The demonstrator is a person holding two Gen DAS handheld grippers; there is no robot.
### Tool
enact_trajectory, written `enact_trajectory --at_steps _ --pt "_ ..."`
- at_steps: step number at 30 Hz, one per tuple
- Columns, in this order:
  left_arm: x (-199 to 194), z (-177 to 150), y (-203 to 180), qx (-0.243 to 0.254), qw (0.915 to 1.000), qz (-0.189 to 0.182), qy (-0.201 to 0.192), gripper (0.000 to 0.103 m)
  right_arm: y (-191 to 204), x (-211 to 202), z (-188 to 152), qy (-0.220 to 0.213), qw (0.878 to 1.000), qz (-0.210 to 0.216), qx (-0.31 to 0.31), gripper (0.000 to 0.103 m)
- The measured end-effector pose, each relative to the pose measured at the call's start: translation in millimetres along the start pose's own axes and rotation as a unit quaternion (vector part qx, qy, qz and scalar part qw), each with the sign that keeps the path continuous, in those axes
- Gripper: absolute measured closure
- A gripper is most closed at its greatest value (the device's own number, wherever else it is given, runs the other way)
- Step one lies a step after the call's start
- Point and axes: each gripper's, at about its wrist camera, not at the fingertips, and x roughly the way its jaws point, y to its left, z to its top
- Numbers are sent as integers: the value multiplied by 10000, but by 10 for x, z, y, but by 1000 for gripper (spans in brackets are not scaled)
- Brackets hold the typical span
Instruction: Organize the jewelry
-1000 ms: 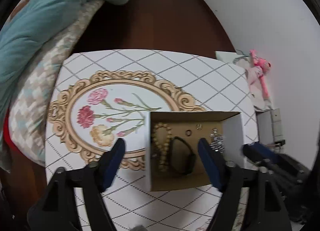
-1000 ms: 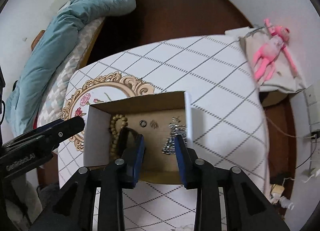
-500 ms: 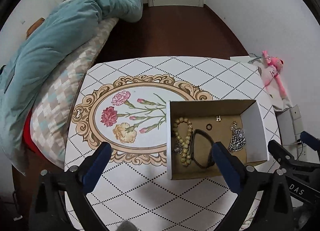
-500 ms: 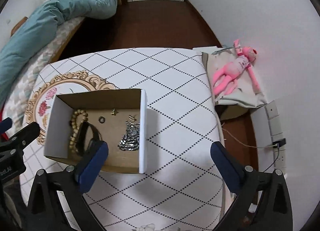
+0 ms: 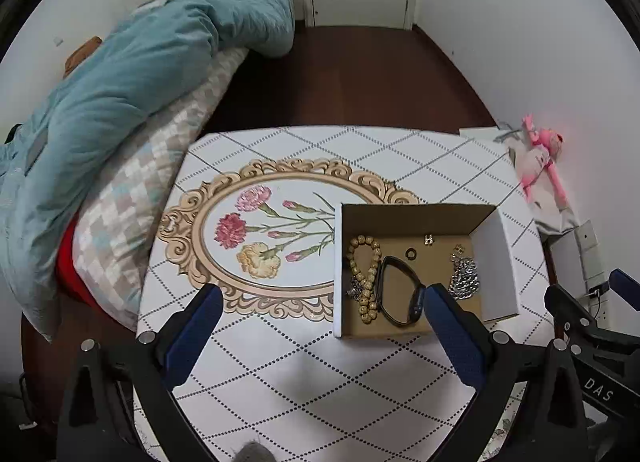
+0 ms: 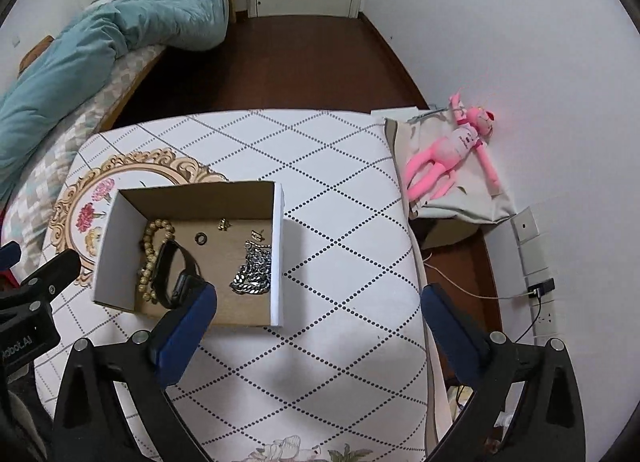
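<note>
An open cardboard box [image 5: 494,262] [image 6: 277,246] stands on the table. In it lie a wooden bead bracelet [image 5: 362,278] [image 6: 150,250], a black watch [image 5: 398,290] [image 6: 174,274], a silver chain [image 5: 464,276] [image 6: 254,274], a small dark ring [image 5: 411,253] [image 6: 200,238] and small gold earrings [image 5: 429,239] [image 6: 224,224]. My left gripper [image 5: 322,328] is open and empty, above the table in front of the box. My right gripper [image 6: 318,328] is open and empty, above the table to the box's front right.
The table has a white diamond-pattern cloth with a gold oval flower frame [image 5: 260,229] [image 6: 92,209]. A bed with a teal duvet [image 5: 120,81] [image 6: 100,45] is at left. A pink plush toy [image 5: 540,161] [image 6: 452,149] lies on a bag at right, by the wall.
Both grippers have pulled back and up from the box. The right gripper opened wide, leaving the silver chain in the box. The left gripper opened wider.
</note>
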Motion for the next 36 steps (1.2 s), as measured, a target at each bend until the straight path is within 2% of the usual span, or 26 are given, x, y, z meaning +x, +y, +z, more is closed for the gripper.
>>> enact_trajectory --at_steps 13,23,29,36 --pt "-1027 -246 86 -71 9972 -283 -692 1 -87 -1210 -313 -861 9961 43 178 0" --pt "-1725 -447 62 91 9920 -265 -1229 1 -105 -2057 -515 -1484 9886 3 238 0" --pt "-1945 -499 89 70 9906 -349 -1319 1 -133 -2336 -596 -1642 9861 -22 236 0" --pt "-2034 -501 90 43 9910 -424 -1269 1 -187 -2476 -619 -1654 9858 31 284 0"
